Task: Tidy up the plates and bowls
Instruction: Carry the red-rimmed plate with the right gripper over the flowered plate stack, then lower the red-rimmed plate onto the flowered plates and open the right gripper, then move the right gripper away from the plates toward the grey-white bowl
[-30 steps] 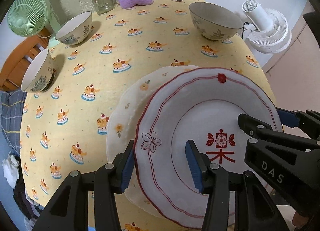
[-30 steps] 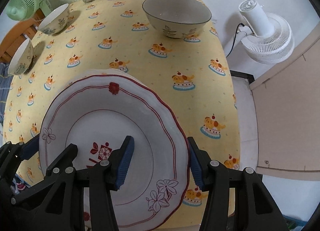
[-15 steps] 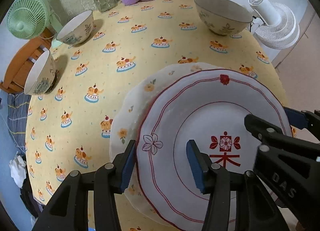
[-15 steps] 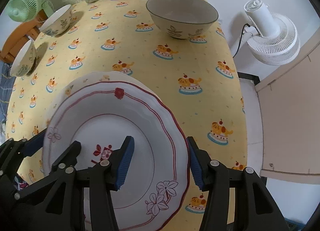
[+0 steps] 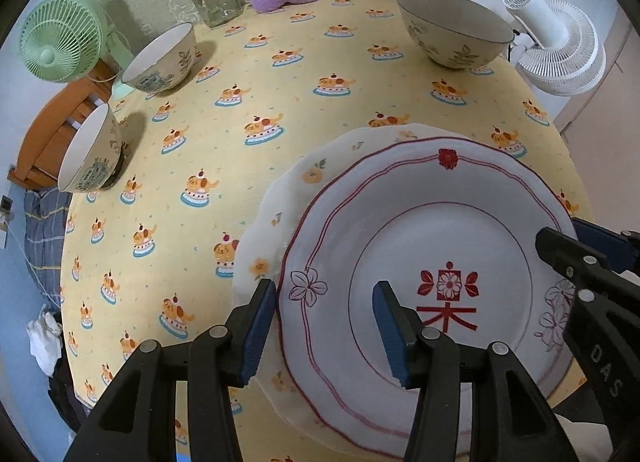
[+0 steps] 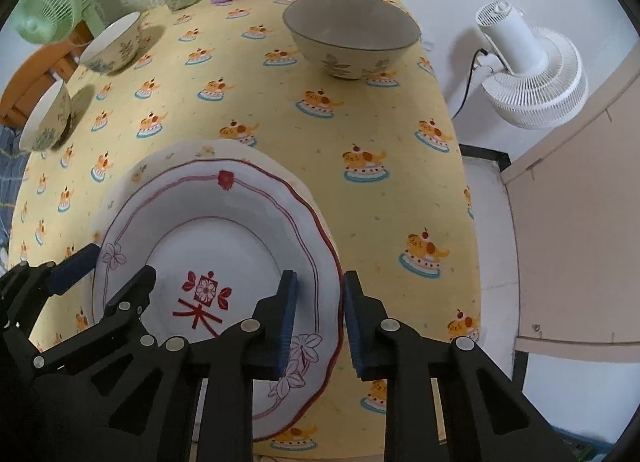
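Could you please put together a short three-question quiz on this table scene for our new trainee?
1. True or false: the red-rimmed plate lies on top of the orange-flowered plate.
2. How many bowls stand on the yellow tablecloth?
3. Which gripper straddles the side of the red-rimmed plate nearer the white fan: A) left gripper, B) right gripper?

Key
1. True.
2. Three: the large bowl and two small bowls.
3. B. Its jaws have just been closing, with the rim between them.
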Motion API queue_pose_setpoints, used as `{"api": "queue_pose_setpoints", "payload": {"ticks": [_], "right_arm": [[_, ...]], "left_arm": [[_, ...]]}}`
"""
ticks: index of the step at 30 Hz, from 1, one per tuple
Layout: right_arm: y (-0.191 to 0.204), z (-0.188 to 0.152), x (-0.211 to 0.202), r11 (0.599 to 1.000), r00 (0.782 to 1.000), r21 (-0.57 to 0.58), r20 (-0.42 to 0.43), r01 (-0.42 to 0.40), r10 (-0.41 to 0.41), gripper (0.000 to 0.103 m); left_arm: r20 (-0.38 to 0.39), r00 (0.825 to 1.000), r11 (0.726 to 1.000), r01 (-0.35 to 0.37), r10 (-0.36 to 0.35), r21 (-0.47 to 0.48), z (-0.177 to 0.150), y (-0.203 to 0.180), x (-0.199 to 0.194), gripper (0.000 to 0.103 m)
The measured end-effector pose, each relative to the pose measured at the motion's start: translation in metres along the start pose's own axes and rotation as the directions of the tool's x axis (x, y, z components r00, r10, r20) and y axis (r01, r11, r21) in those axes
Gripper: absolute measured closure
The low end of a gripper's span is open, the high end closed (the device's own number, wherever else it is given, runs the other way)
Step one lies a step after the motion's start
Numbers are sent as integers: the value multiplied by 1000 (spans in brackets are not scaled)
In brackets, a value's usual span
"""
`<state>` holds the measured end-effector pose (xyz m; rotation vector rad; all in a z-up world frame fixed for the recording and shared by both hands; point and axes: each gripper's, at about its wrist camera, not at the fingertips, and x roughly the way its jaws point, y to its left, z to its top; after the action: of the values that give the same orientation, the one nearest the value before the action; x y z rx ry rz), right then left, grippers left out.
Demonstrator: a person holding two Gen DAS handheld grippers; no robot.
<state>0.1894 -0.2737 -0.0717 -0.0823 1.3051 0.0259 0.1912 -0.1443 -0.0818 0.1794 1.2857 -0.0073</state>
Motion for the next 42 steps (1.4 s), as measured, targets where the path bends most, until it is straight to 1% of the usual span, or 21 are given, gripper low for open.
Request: {"api": "queue_pose_setpoints", "payload": {"ticks": [7,13,19,21,23,25,29,31,33,36,42], "right_arm": [[9,5,5,1000,1000,-6,-12,-3,2,77],[16,9,9,1000,1000,-1,-12,13,-13,75],[17,7,9,1000,1000,-6,-6,27,-27,74],[17,6,9,1000,1000,-5,-7,26,-26,73],[17,5,9,1000,1000,0,-12,14,-14,67],[18,3,9,1000,1000,10,-15,-12,12,52],[22,0,3,1000,1000,17,-7,-20,20,47],[24,-2,-1,1000,1000,21,8,-16,16,39],[28,-3,-7,1000,1000,25,26,-18,17,35],[37,-6,-17,999,999,37,47,-11,9,33],[67,-9,-37,997,996,75,90,-1,-6,33]], "left_arm": [[13,1000,1000,13,-13,-18,-2,10,-5,49],[24,998,999,52,-52,-16,-2,14,-8,45],[25,996,997,82,-82,-4,-5,10,-9,40],[26,996,996,87,-87,-2,-6,9,-10,36],[40,995,996,91,-91,3,-7,8,-13,32],[37,994,995,101,-101,3,-8,7,-15,31],[40,993,994,107,-107,-9,-14,12,-19,31],[47,992,993,114,-113,-14,-16,17,-22,29],[59,991,992,122,-121,-18,-18,23,-27,21],[80,988,991,136,-135,-9,-21,33,-33,19],[111,980,986,165,-165,4,-26,67,-41,19]]}}
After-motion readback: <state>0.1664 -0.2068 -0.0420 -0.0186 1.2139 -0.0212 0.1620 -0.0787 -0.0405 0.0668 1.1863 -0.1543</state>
